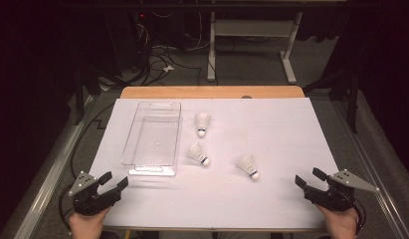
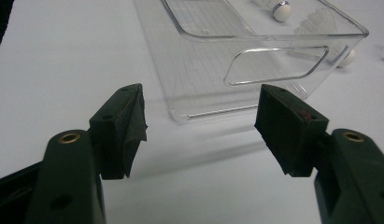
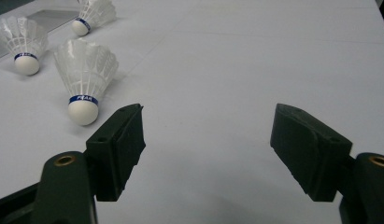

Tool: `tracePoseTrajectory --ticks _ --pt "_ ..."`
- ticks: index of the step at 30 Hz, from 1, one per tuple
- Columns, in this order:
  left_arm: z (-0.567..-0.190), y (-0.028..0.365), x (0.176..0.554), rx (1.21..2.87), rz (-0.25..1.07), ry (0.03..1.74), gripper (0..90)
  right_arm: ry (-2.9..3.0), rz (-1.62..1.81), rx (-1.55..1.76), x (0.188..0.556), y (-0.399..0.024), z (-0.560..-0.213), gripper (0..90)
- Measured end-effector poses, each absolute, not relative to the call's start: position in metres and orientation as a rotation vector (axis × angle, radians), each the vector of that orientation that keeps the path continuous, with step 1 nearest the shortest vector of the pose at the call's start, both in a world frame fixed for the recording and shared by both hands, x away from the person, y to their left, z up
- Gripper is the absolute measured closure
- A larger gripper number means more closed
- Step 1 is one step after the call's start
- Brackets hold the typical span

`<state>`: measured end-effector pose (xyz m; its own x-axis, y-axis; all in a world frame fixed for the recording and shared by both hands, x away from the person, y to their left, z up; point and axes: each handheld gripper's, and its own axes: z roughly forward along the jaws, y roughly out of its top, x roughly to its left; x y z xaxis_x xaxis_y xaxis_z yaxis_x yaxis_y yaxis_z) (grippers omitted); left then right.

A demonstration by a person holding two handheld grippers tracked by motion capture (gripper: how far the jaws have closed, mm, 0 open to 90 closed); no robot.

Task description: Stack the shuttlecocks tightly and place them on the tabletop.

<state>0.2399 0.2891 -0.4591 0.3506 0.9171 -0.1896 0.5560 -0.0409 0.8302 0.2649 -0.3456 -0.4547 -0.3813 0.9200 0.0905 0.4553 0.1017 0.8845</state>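
Three shuttlecocks lie on the white table: far one, middle one, right one. The clear tray sits just left of them. Your left gripper and right gripper rest at the near corners, jaws wide, holding nothing.

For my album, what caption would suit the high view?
Two open hand-held grippers, left and right, wait before three shuttlecocks and an empty clear tray.
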Motion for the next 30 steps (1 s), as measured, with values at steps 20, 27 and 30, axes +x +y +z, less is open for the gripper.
tracePoseTrajectory --ticks 20,27,30 --pt "-0.454 0.287 0.242 1.737 0.518 1.298 34.0 1.9 1.245 1.343 0.266 -0.345 -0.455 26.1" --pt "-0.452 0.281 0.239 1.751 0.493 1.276 34.0 1.911 1.231 1.339 0.266 -0.344 -0.455 26.2" --pt "-0.451 0.278 0.239 1.757 0.488 1.265 34.0 1.914 1.228 1.34 0.267 -0.344 -0.456 26.2"
